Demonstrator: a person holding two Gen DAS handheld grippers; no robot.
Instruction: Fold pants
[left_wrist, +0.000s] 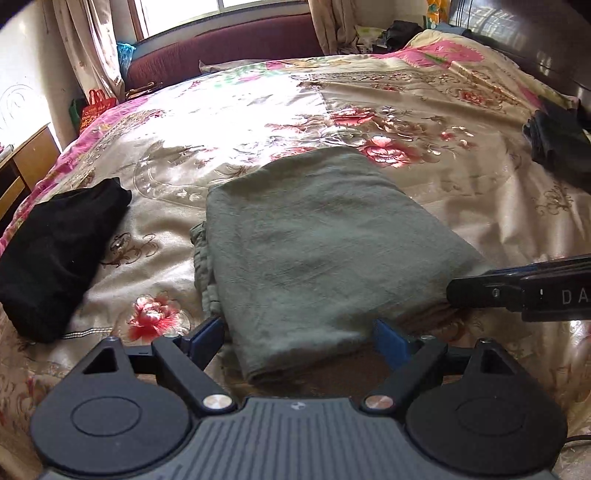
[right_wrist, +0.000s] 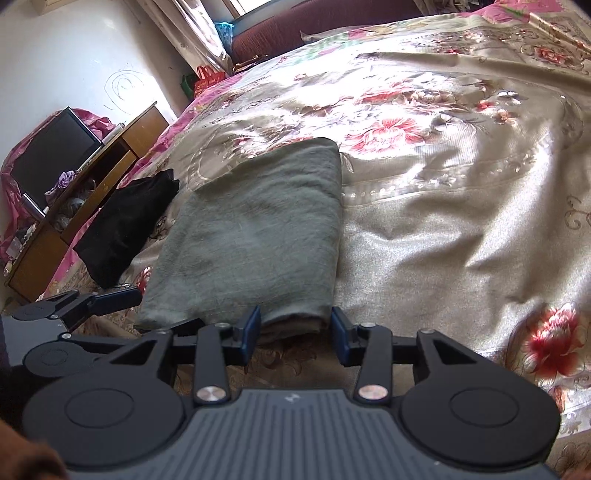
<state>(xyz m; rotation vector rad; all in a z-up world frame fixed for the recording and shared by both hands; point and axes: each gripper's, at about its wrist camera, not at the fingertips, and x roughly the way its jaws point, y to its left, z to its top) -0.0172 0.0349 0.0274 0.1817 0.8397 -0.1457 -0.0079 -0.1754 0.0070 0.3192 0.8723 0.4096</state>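
The grey-green pants (left_wrist: 314, 243) lie folded into a flat rectangle on the floral bedspread (left_wrist: 443, 192). My left gripper (left_wrist: 297, 336) is open wide at the near edge of the fold, with a blue finger (left_wrist: 207, 336) on either side of the cloth. In the right wrist view the pants (right_wrist: 255, 236) reach back to my right gripper (right_wrist: 295, 328). It is open, and the near right corner of the fold sits between its blue pads (right_wrist: 251, 328). Each view also catches the other gripper from the side: the right gripper (left_wrist: 484, 291) and the left gripper (right_wrist: 110, 299).
A black garment (left_wrist: 55, 254) lies left of the pants, and another dark garment (left_wrist: 561, 147) lies at the far right of the bed. Beside the bed's left edge stands a wooden desk (right_wrist: 122, 155) with a monitor (right_wrist: 55, 155). A maroon bench (left_wrist: 221, 51) runs under the window.
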